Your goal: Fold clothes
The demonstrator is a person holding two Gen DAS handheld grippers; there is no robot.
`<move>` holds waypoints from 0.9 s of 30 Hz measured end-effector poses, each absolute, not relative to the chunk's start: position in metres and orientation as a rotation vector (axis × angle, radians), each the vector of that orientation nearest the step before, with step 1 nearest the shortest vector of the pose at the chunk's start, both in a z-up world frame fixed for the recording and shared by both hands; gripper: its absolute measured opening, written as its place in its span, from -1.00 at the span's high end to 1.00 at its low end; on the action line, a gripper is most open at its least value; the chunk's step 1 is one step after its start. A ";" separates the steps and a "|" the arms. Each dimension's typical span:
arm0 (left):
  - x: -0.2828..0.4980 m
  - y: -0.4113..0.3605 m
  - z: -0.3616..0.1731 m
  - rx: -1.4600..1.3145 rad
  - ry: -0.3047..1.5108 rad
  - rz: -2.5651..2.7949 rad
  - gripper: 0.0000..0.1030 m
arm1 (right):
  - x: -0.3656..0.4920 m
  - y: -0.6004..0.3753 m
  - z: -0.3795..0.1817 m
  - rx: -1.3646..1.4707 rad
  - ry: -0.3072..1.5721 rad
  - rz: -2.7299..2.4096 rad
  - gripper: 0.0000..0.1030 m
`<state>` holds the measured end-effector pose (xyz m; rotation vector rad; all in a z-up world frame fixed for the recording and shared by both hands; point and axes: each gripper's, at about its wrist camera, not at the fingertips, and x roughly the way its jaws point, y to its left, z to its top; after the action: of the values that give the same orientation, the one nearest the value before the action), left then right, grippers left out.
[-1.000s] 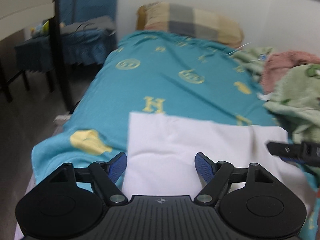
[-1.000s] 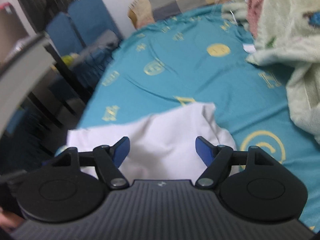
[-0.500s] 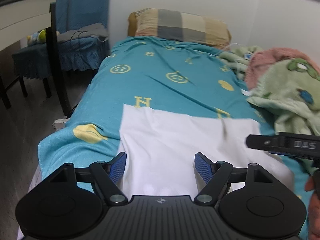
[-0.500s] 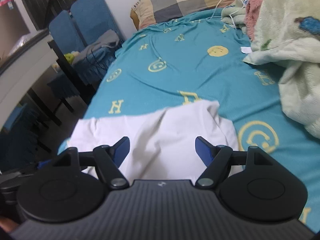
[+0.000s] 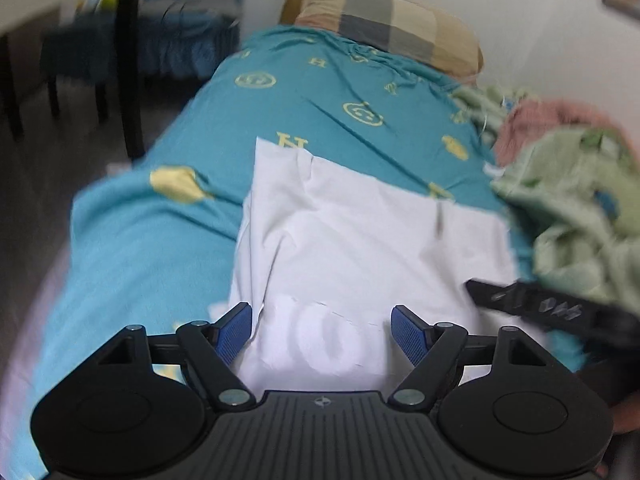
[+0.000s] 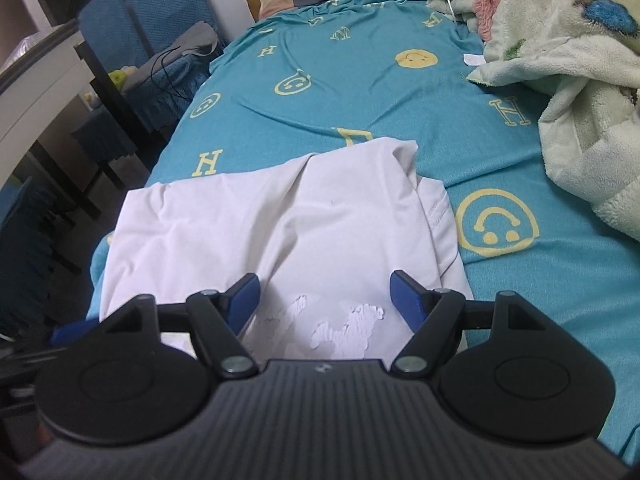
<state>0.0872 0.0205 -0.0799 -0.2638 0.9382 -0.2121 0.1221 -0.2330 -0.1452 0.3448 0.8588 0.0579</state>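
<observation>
White garment (image 6: 280, 224): thin woven cloth, matt, smooth, with a cracked glossy print near the hem
Bedsheet (image 6: 360, 92): teal knit cloth, matt, finely textured
Blanket (image 6: 568, 60): thick fleece, fuzzy
Pillow (image 5: 384, 20): checked woven cloth
Right gripper (image 6: 324, 294): matt black plastic, ribbed body, 2 blue ridged rubbery pads (image 6: 404, 292), small bright metal pivots
Chairs (image 6: 132, 28): blue textured cloth covers

Left gripper (image 5: 322, 330) jaws opening, nothing gripped; right gripper (image 6: 324, 298) jaws wide.
</observation>
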 end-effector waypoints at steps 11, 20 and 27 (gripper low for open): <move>0.073 0.057 -0.119 -0.744 1.148 -0.135 -0.57 | 0.120 -0.260 -0.147 0.561 0.862 0.066 -0.43; 0.091 0.073 -0.141 -0.928 1.026 -0.106 -0.24 | 0.116 -0.284 -0.154 0.773 0.854 0.062 -0.43; 0.079 0.077 -0.127 -0.997 0.837 -0.224 0.05 | 0.099 -0.290 -0.125 0.955 0.764 0.170 -0.48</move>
<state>0.0792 0.0768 -0.1274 -0.9970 0.8369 -0.2236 0.0993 -0.2898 -0.1245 0.9548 0.7645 0.1700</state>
